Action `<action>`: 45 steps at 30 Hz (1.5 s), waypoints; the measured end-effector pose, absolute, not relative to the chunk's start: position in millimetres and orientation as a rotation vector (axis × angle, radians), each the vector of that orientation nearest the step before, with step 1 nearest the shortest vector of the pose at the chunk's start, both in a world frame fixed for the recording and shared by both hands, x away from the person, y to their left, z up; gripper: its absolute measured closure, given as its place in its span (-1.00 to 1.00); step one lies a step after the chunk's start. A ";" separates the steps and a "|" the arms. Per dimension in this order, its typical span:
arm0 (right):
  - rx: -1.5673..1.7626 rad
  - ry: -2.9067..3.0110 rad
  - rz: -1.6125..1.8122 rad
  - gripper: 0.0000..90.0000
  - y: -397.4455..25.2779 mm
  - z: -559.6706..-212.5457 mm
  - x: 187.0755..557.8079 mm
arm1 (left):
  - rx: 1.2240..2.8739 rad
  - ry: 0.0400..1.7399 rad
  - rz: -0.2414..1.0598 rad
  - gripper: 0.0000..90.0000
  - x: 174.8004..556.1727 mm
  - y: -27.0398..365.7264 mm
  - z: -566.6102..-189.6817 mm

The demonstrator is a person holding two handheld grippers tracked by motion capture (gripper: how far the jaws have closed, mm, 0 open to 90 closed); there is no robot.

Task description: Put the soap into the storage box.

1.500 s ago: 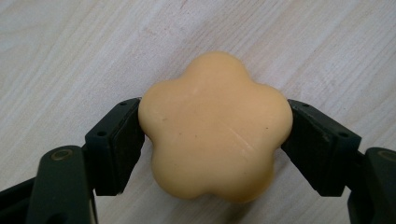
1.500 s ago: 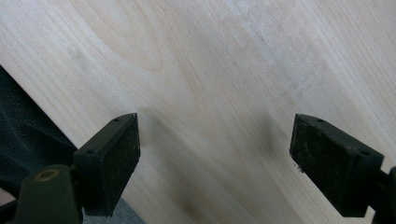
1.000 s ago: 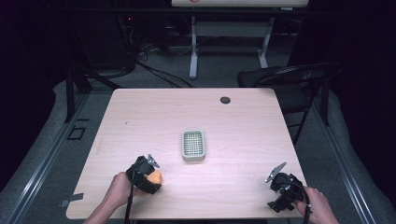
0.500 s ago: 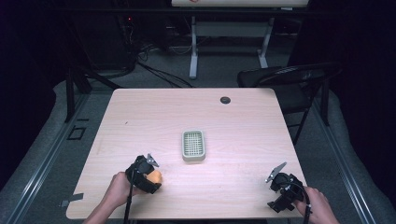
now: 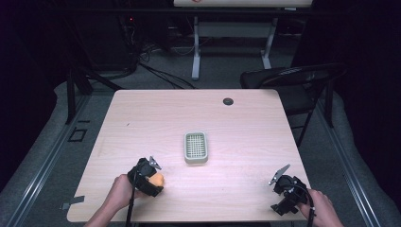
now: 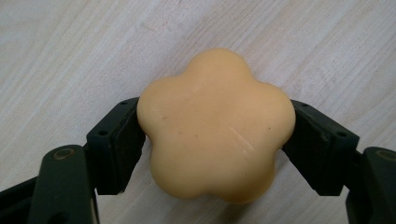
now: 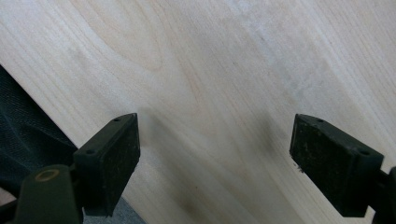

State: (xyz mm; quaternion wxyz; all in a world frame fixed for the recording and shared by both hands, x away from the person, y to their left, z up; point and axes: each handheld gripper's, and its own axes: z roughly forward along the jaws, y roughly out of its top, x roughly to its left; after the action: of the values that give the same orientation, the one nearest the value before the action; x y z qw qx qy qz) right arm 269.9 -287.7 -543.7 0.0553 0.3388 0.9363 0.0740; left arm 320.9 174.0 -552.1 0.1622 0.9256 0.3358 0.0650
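Two grippers rested low over a pale wooden table, each held in a hand coming up from the near edge. The left gripper had its two black jaws closed against the sides of a peach-coloured, flower-shaped soap; in the left gripper view the soap sat squarely between the pads, with bare wood grain showing past it. Ahead of that gripper and off to its right lay a small pale green tray with a grid-like top, apart from both tools.

The right gripper sat near the table's right front corner with its jaws spread wide and nothing between them. In the right gripper view only light wood lay beyond the pads, and the table edge with dark floor showed at the left.

Farther out from both tools, near the far edge, a small dark round cap sat in the tabletop. Beyond the right side stood a black folding chair. The room behind was dim, with cables trailing over grey floor and the white legs of another table at the back.
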 end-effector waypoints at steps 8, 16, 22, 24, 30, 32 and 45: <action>1.032 2.833 0.228 -0.65 -287.9 -544.0 269.2 | 2.641 0.977 0.165 -0.47 320.5 176.1 -552.6; 1.033 2.832 0.228 -0.65 -287.8 -543.9 269.3 | 2.648 0.961 0.173 -0.44 319.3 176.1 -552.3; 1.038 2.834 0.238 -0.65 -287.6 -544.1 269.1 | 2.671 0.940 0.198 -0.43 317.3 173.3 -551.1; 1.038 2.834 0.238 -0.65 -287.5 -544.0 269.1 | 2.665 0.941 0.186 -0.43 317.2 173.4 -550.8; 1.032 2.832 0.231 -0.65 -287.9 -543.9 269.3 | 2.653 0.928 0.186 -0.43 316.0 172.6 -546.7; 1.037 2.833 0.243 -0.65 -287.6 -544.0 269.1 | 2.650 0.925 0.188 -0.43 315.7 172.8 -545.6; 1.021 2.845 0.214 -0.65 -288.1 -543.6 270.5 | 2.663 0.934 0.172 -0.42 319.0 172.7 -550.3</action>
State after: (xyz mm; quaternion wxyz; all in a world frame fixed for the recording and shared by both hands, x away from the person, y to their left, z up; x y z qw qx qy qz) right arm 270.5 -288.1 -543.6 0.0557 0.3366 0.9374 0.0705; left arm 319.0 172.7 -550.3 0.1566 0.9303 0.3262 0.0600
